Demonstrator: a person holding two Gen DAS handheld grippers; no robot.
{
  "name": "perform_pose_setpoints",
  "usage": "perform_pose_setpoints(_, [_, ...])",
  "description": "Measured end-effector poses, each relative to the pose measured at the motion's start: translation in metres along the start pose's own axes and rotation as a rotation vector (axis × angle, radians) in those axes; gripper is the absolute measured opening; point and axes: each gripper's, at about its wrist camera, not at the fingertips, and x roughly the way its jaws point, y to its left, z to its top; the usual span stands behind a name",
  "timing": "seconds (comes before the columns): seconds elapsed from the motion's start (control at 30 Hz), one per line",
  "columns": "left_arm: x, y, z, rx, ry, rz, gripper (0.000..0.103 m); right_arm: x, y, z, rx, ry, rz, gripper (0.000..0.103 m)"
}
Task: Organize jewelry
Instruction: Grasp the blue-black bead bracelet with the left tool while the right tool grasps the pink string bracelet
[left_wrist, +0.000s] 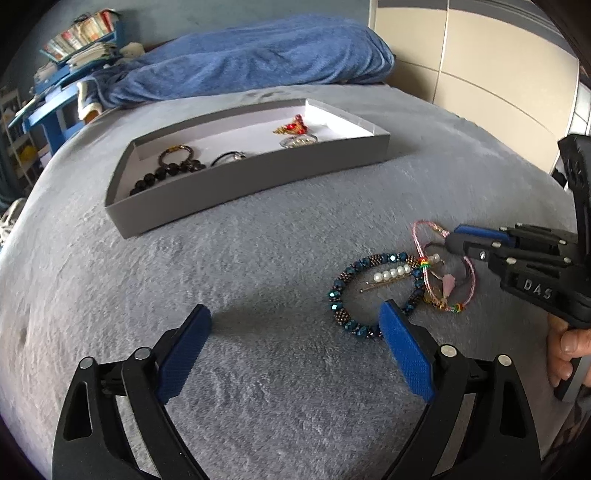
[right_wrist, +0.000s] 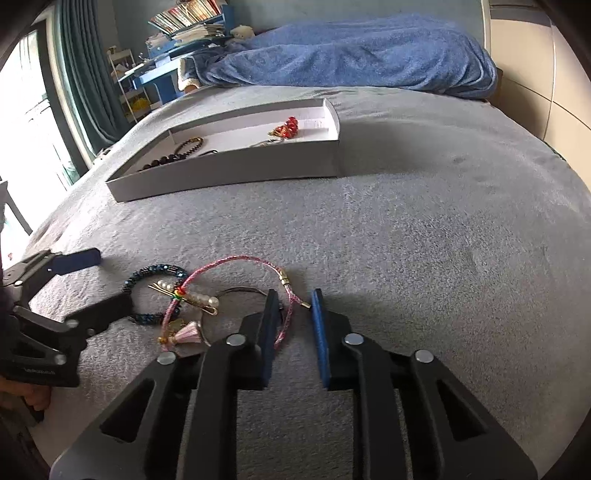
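Jewelry, loose pile on the grey bed cover (right_wrist: 424, 229), lying near both tools and well apart from the grey box (right_wrist: 229, 168) farther up the bed. The pile holds a pink cord bracelet (right_wrist: 236, 260), a blue beaded bracelet (left_wrist: 341, 291) and a pearl hairpin (left_wrist: 391, 274), all overlapping.

Right tool (right_wrist: 293, 299): jaws narrowed to a slim gap with the pink cord's clasp end between them; whether the pads press on it yet cannot be told. Left tool (left_wrist: 295, 317): jaws wide apart, holding nothing, one pad just over the blue bracelet's near rim.

Risks, as judged: the pink cord crosses the hairpin and a thin wire ring (right_wrist: 236, 295), so lifting it may drag neighbours along and drop them short of the box. A thin cord can slip from a shallow pinch. The soft cover may catch the pad tips.

Room: the bed cover between pile and box is bare; the box wall is low and its right half has free floor beside the red piece (right_wrist: 286, 129).
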Motion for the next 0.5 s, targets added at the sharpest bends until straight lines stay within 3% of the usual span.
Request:
perform_pose_setpoints(0.07, [0.004, -0.003, 0.001, 0.017, 0.016, -0.008, 0.073, -0.001, -0.001, 0.000, 0.008, -0.006, 0.008, 0.016])
perform_pose_setpoints(0.13, [0.007, -0.007, 0.001, 0.039, 0.023, 0.007, 0.049, -0.002, -0.002, 0.000, 0.012, -0.013, 0.015, 0.016])
perform_pose_setpoints(0.2, [0.004, -0.014, 0.000, 0.072, 0.013, 0.012, 0.033, -0.004, -0.004, -0.001, 0.021, -0.019, 0.020, 0.016])
perform_pose_setpoints(0.33, [0.002, -0.019, -0.001, 0.097, 0.004, 0.047, 0.018, -0.008, -0.011, -0.001, 0.060, -0.038, 0.043, 0.016])
perform_pose_setpoints(0.5, [-0.003, 0.000, -0.001, 0.013, -0.005, 0.032, 0.008, -0.011, -0.021, -0.002, 0.112, -0.048, 0.057, 0.016])
